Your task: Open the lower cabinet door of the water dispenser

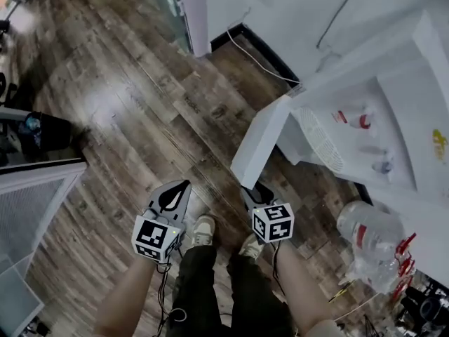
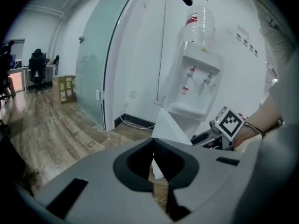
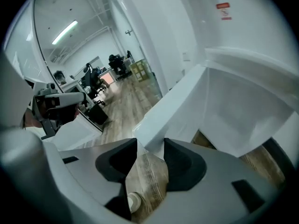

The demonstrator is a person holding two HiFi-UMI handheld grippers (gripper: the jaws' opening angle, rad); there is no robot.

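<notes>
The white water dispenser [image 1: 410,128] stands at the right, seen from above; in the left gripper view the water dispenser [image 2: 194,85] carries a clear bottle [image 2: 200,27]. Its lower cabinet door [image 1: 258,144] stands swung out over the wooden floor. My right gripper [image 1: 254,189] sits at the door's free edge. In the right gripper view the door [image 3: 177,101] runs down between the jaws, and the right gripper [image 3: 150,146] is shut on its lower corner. My left gripper [image 1: 179,188] hangs beside it to the left, apart from the door, with the left gripper [image 2: 153,157] shut and empty.
A large clear water bottle [image 1: 368,234] lies at the lower right by red-tipped items [image 1: 403,258]. A white cable [image 1: 259,62] runs along the wall's foot. A frosted glass panel [image 2: 93,64] stands left of the dispenser. My shoes [image 1: 203,230] are just behind the grippers.
</notes>
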